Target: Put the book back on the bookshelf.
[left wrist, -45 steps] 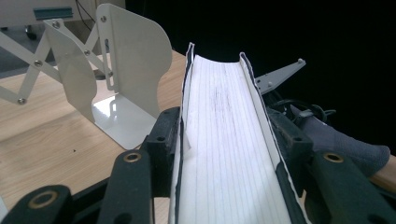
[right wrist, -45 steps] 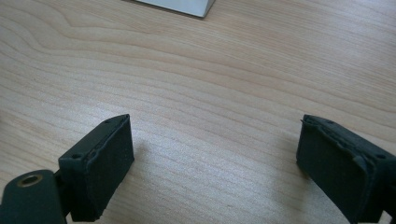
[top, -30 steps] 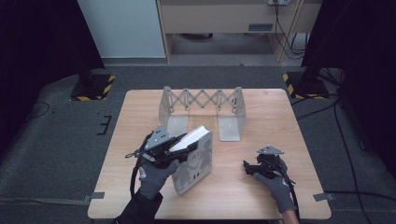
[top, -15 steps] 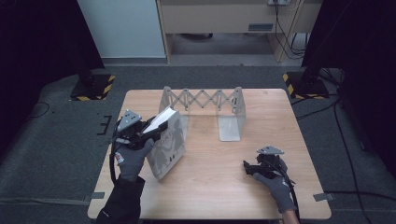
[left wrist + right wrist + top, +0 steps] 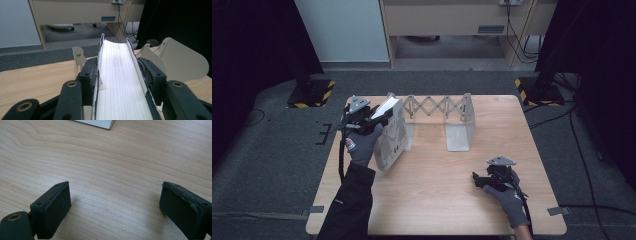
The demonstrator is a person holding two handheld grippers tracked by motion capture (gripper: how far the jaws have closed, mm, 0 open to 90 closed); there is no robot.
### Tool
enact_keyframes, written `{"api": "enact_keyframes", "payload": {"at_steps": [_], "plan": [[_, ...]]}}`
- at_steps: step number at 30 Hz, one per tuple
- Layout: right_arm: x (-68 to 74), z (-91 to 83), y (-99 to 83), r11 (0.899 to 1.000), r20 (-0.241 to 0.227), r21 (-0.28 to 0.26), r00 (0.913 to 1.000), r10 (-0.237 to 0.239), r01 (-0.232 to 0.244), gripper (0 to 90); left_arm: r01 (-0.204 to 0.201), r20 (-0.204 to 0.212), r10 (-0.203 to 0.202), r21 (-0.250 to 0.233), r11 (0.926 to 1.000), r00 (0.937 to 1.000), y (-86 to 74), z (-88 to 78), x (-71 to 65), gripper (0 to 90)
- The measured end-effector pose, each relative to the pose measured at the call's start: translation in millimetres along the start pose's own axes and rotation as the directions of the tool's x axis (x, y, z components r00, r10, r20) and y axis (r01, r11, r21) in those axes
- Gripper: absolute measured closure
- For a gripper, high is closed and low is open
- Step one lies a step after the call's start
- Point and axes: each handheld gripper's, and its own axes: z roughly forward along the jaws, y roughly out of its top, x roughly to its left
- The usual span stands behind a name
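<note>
A thick white book [image 5: 389,134] stands on its lower edge on the wooden table [image 5: 437,200], leaning at the table's left side next to the left end of an expandable metal book rack [image 5: 447,112]. My left gripper [image 5: 377,114] is shut on the book's top edge. In the left gripper view both pads [image 5: 91,75] press the covers, with the white page block [image 5: 120,82] running between them and the rack's cream end plates [image 5: 182,60] beyond. My right gripper [image 5: 476,179] rests low at the table's right front. It is open, with bare wood between its pads [image 5: 53,207].
The rack's right end plate and its flat foot [image 5: 459,137] stand at the table's back centre. Black stands with striped bases [image 5: 309,95] flank the table on the dark floor. A cabinet and cables sit behind.
My left gripper has carried the book from the table's middle to the left and toward the back, up against the rack's left end. The right gripper has stayed still.
</note>
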Motion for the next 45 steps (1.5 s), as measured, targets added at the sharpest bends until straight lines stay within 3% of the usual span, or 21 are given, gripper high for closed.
{"api": "enact_keyframes", "payload": {"at_steps": [6,14,25,31,34,37,38,40,45], "plan": [[0.0,0.0,0.1,1.000,0.000,0.001,1.0000,0.002,-0.002,10.2,0.016,-0.008,-0.016,-0.027,0.9995,0.9998,6.6,26.1,-3.7,51.8],[-0.1,0.3,0.2,1.000,-0.001,0.000,1.0000,-0.001,0.001,10.0,0.007,-0.060,-0.009,-0.023,0.9997,0.9982,8.7,58.1,-4.7,51.9],[0.0,0.2,0.2,1.000,0.000,0.001,1.0000,-0.002,0.002,10.0,0.010,-0.081,-0.014,-0.050,0.9987,0.9966,-0.3,80.0,-5.2,52.1],[0.2,0.2,0.1,1.000,0.003,0.000,1.0000,-0.003,0.003,9.9,0.009,-0.080,-0.017,-0.091,0.9958,0.9966,-8.0,77.5,-7.5,51.6],[0.3,0.2,0.1,1.000,0.003,0.000,1.0000,-0.002,0.002,9.9,0.008,-0.073,-0.015,-0.088,0.9961,0.9972,-12.6,71.9,-7.4,50.5],[1.0,-0.1,0.0,1.000,0.001,0.003,1.0000,0.003,-0.003,9.9,0.004,-0.045,-0.008,-0.099,0.9951,0.9990,-19.5,64.8,-6.4,48.8],[1.2,0.0,0.1,1.000,0.001,0.002,1.0000,0.001,-0.001,9.9,0.010,-0.034,-0.013,-0.097,0.9952,0.9993,-21.2,64.0,-7.3,47.7],[1.4,-0.1,0.0,1.000,0.002,0.002,1.0000,0.001,-0.001,9.9,-0.025,-0.046,0.022,-0.077,0.9967,0.9987,-24.4,63.3,-10.2,44.8],[1.5,0.0,-0.1,1.000,0.003,0.001,1.0000,0.000,0.000,9.9,-0.030,-0.021,0.028,-0.070,0.9971,0.9994,-34.3,56.2,-12.1,37.5]]}}
